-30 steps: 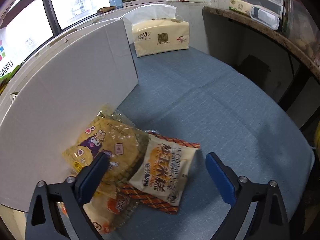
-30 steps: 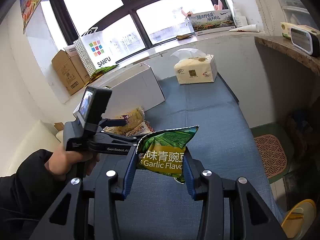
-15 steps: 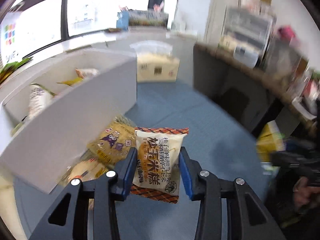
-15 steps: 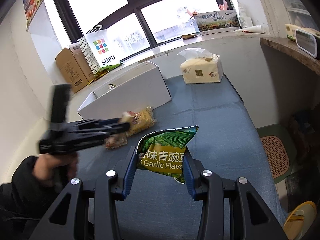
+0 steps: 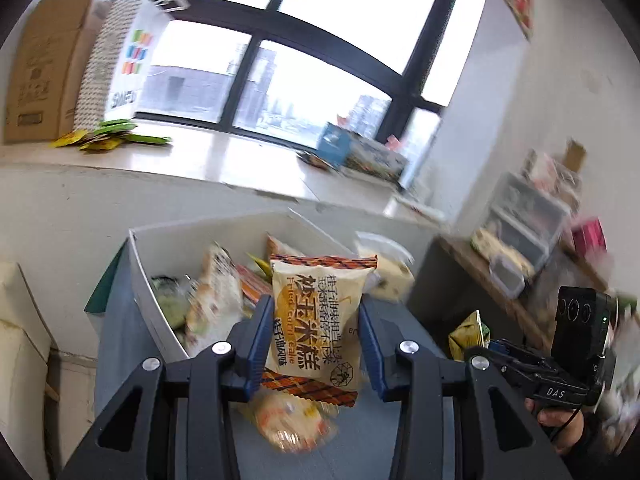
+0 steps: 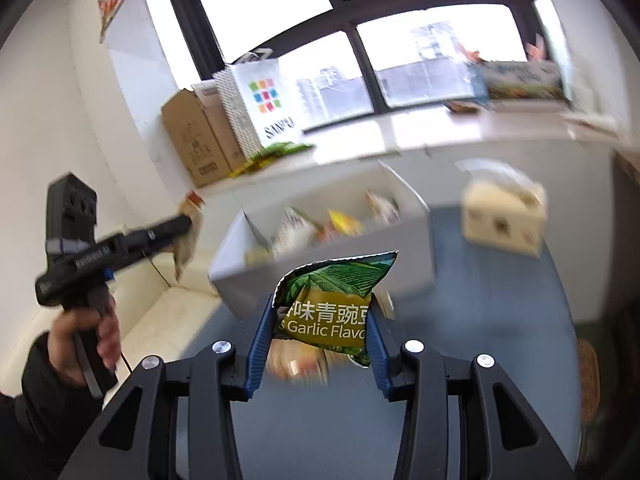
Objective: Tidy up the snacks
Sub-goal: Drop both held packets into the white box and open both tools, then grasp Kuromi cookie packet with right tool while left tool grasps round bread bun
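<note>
The left gripper [image 5: 314, 340] has its blue fingers [image 5: 256, 344] pressed against both sides of a cream fried-corn-cake packet [image 5: 316, 320], held upright in the air, its orange crimped top edge level with the near rim of the white box [image 5: 160, 300]. That box is open-topped and already holds several snack packets [image 5: 216, 300], too blurred to name. Below the held packet, another orange-and-yellow packet [image 5: 292, 424] lies on the blue cloth table [image 5: 116, 344].

The right gripper [image 6: 316, 340] is clamped on a green garlic-flavour pea bag [image 6: 336, 300], its serrated top edge tilted up to the right. This bag hangs above the table, just in front of the box's near wall [image 6: 240, 276]. A tissue pack [image 6: 504, 216] stands on the table to the right of the box, well apart from the bag, with bare cloth between. The left gripper shows at the left edge of the right wrist view, apparently raised above the box's left end.
</note>
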`<state>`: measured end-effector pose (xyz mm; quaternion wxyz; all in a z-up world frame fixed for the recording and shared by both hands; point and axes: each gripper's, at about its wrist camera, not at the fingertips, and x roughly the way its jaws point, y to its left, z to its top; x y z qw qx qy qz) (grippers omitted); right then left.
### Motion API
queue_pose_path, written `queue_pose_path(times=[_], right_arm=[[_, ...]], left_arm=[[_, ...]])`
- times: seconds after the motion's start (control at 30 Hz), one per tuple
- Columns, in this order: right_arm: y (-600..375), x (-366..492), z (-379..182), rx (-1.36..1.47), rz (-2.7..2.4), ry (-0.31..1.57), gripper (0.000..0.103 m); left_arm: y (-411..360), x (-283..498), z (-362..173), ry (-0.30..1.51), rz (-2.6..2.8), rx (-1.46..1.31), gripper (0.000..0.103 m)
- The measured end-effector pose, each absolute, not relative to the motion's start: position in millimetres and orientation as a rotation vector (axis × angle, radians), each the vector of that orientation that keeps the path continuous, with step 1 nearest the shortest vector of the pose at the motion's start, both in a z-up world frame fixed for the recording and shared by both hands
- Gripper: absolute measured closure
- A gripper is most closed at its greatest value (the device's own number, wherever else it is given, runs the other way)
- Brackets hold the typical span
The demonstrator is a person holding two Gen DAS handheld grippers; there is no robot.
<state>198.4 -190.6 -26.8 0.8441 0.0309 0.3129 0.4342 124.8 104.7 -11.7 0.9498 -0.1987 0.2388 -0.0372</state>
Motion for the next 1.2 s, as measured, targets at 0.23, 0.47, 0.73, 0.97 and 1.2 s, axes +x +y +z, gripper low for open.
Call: queue_pose_path(times=[0.23, 0.47, 0.73, 0.97, 1.2], right_arm=[[-109, 285, -1, 0.057, 0.921, 0.703, 0.056], [-62, 340, -14, 0.025, 0.863, 0.785, 0.056], [-72, 353, -16, 0.112, 0.815, 0.771, 0.000], [-86, 333, 0, 0.075, 0.816, 0.700, 0.000], [-118, 279, 25, 0.069, 0.876, 0.577, 0.000]], left_arm=[[136, 182, -20, 0.543, 0.014, -0.384, 0.058], [140, 209, -28, 0.575, 0.043, -0.332, 0.058], [154, 205, -38, 0.636, 0.074, -0.422, 0.000], [147, 187, -22, 0.618, 0.068, -0.382, 0.000], [123, 147, 3, 0.555, 0.040, -0.317, 0.000]])
